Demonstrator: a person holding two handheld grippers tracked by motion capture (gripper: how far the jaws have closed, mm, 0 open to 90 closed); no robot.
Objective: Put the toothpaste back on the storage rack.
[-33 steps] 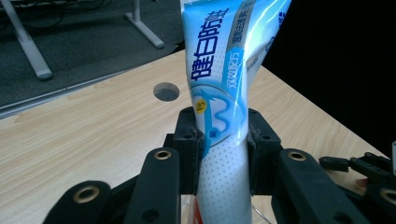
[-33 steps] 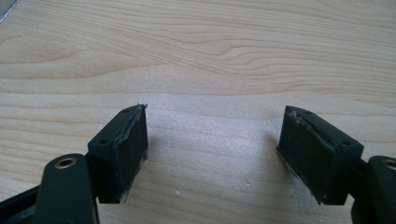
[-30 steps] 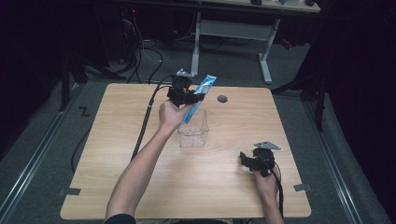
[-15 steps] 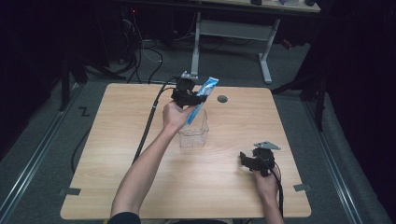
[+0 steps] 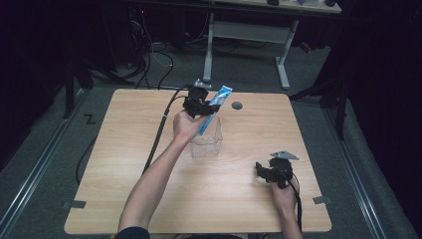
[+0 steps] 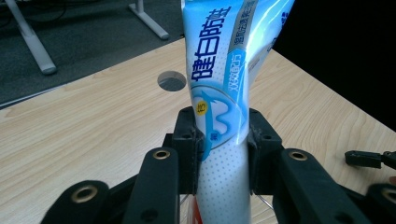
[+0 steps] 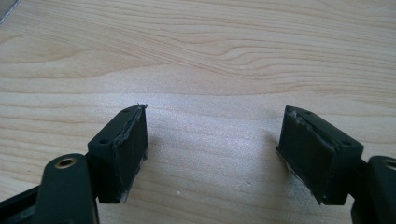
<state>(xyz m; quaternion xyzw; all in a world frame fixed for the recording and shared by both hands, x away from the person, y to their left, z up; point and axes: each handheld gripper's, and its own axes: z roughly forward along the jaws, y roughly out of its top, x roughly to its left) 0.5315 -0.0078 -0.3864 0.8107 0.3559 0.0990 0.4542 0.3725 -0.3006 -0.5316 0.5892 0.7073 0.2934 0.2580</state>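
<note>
High view first: we've got a light wooden table [image 5: 124, 149] with a round grommet hole [image 5: 237, 105] up around 12 o'clock near the far edge, and a clear plastic container [image 5: 207, 142] sitting just past the middle, toward 11 o'clock from centre. Beyond the table there's a white desk frame [image 5: 249, 35] and a tangle of cables [image 5: 149, 55] on the grey floor. A black cable [image 5: 159, 134] trails from the left gripper across the table toward the near-left. Nothing sits between the two hands, they're well apart.

The left gripper [image 5: 201, 105] is held up over the far rim of the container, and it's pinching a blue and white toothpaste tube [image 5: 213, 107]. The tube is tilted, top end pointing to about 1 o'clock, lower end dipping down into the container (how deep we can't really tell through the clear plastic).

In the left gripper view the jaws are clamped on both sides of the toothpaste tube [image 6: 224, 121], roughly at its middle, with the printed part sticking up above them. The grommet hole [image 6: 172, 80] shows behind it at about 11 o'clock.

The right gripper [image 5: 274, 172] sits low at about 4 o'clock on the table, near the right edge. In the right gripper view its jaws are spread wide with just bare wood [image 7: 210, 70] between them, holding nothing.
</note>
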